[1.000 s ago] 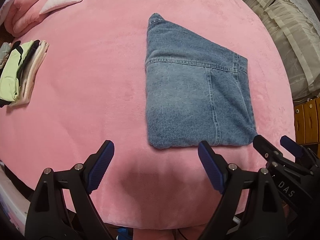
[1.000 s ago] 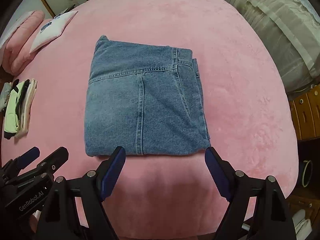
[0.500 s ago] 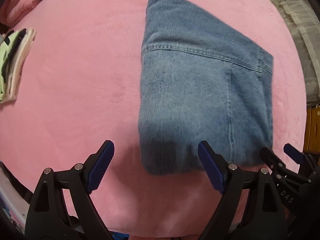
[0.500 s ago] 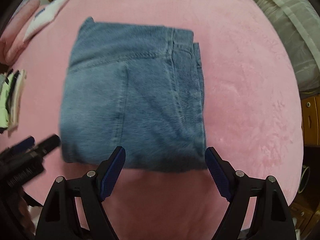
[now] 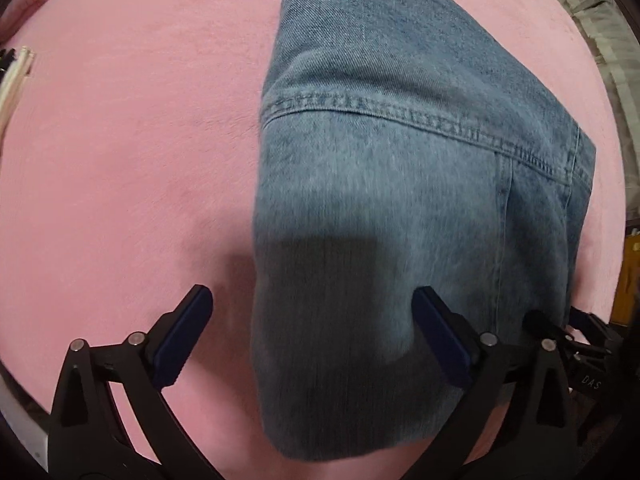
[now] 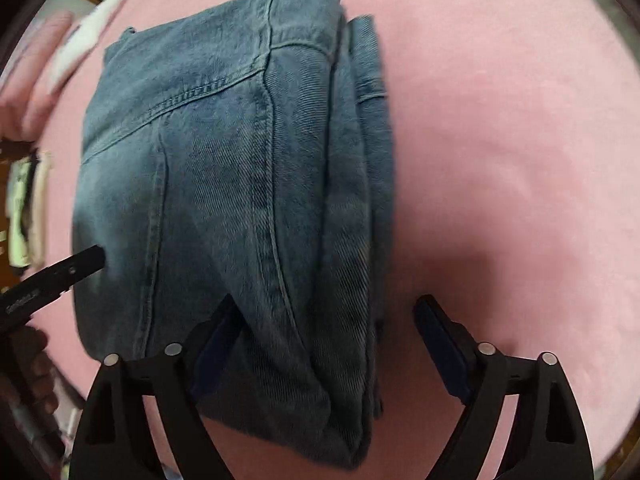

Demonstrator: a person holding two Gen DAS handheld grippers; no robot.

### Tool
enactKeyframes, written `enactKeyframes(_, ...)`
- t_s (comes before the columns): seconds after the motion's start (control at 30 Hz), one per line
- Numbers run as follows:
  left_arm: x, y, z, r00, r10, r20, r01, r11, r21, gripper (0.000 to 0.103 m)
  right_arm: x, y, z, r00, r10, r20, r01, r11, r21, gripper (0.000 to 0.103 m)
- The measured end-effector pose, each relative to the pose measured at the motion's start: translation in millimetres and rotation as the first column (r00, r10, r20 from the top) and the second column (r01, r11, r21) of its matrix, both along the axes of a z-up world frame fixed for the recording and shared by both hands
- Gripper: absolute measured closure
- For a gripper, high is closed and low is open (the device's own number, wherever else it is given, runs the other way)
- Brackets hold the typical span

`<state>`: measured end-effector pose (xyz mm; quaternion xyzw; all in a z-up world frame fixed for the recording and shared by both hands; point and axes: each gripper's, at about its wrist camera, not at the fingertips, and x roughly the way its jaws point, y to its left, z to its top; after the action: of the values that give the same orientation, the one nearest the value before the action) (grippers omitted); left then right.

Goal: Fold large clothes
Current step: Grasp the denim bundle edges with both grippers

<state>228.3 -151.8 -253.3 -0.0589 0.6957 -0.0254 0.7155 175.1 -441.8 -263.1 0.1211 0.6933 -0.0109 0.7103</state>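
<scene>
On the far left edge of the pink blanket a small stack of folded clothes lies well apart from the work, with a pink and white pillow beyond it.

The left tool stands wide open with nothing between its blue pads. Its left finger is over bare blanket and its right finger is over denim, so the near left corner of the folded jeans sits inside the gap.

The jeans lie in the middle of the blanket, folded into a thick block of several layers, with a seam running across the top face. By the look of it this is heavy, stiff cloth: it should hold its fold when moved, and it should not slip much on the plush blanket. A thin pinch on the top layer alone would likely peel that layer off, so the better hold is deep over the near edge, taking all the layers at once, one tool near each corner.

The right tool is also spread wide and holds nothing. It straddles the near right corner, where the stacked layer edges show, and its left finger touches or is just above the denim; I cannot tell which.
</scene>
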Motion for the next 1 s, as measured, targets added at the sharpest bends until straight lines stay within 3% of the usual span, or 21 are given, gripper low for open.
enactKeyframes(0.13,5.1,13.3,-13.6,1.0,0.018,-0.013,-0.019,0.994,-0.109,0.002,4.6,-18.7,-6.5,0.994,-0.017,0.105,0.002,0.989,0.145,0.011)
enactKeyframes(0.2,8.2,21.2,-23.7,0.999,0.019,-0.044,-0.026,0.984,-0.175,0.002,8.8,-32.6,-13.0,0.989,-0.054,0.139,0.016,0.965,0.261,0.011)
enactKeyframes(0.33,13.2,30.3,-34.7,0.998,0.02,-0.064,-0.036,0.967,-0.251,0.002,22.8,-56.5,-22.8,0.983,-0.14,0.12,0.062,0.864,0.5,0.017)
enactKeyframes(0.43,18.2,29.9,-35.5,0.999,0.009,-0.044,-0.02,0.966,-0.258,0.004,34.5,-67.8,-33.0,0.979,-0.193,0.073,0.114,0.799,0.59,0.037)
enactKeyframes(0.47,20.8,28.9,-34.0,0.999,0.005,-0.033,-0.014,0.966,-0.26,0.008,36.9,-68.8,-37.0,0.979,-0.198,0.052,0.129,0.793,0.595,0.041)
enactKeyframes(0.5,22.9,27.3,-32.4,1.0,-0.004,-0.028,-0.003,0.963,-0.269,0.021,38.1,-68.2,-37.9,0.982,-0.186,0.043,0.125,0.798,0.589,0.046)
enactKeyframes(0.63,27.8,16.7,-25.6,0.999,-0.042,-0.018,0.037,0.972,-0.231,0.027,40.6,-65.3,-28.3,0.991,-0.112,0.077,0.047,0.815,0.578,0.059)
enactKeyframes(0.8,18.6,20.8,-10.6,0.999,-0.013,0.037,0.022,0.969,-0.247,0.053,36.8,-58.8,-9.6,0.989,-0.095,0.116,0.011,0.817,0.577,0.072)
enactKeyframes(0.93,-0.8,21.8,7.3,0.998,0.017,0.068,-0.002,0.974,-0.225,0.06,24.4,-47.6,20.2,0.983,-0.076,0.166,-0.034,0.817,0.576,0.077)
enactKeyframes(1.0,-8.7,21.7,17.8,0.998,0.017,0.068,-0.002,0.977,-0.213,0.061,17.2,-37.6,38.5,0.982,-0.057,0.179,-0.051,0.837,0.545,0.078)
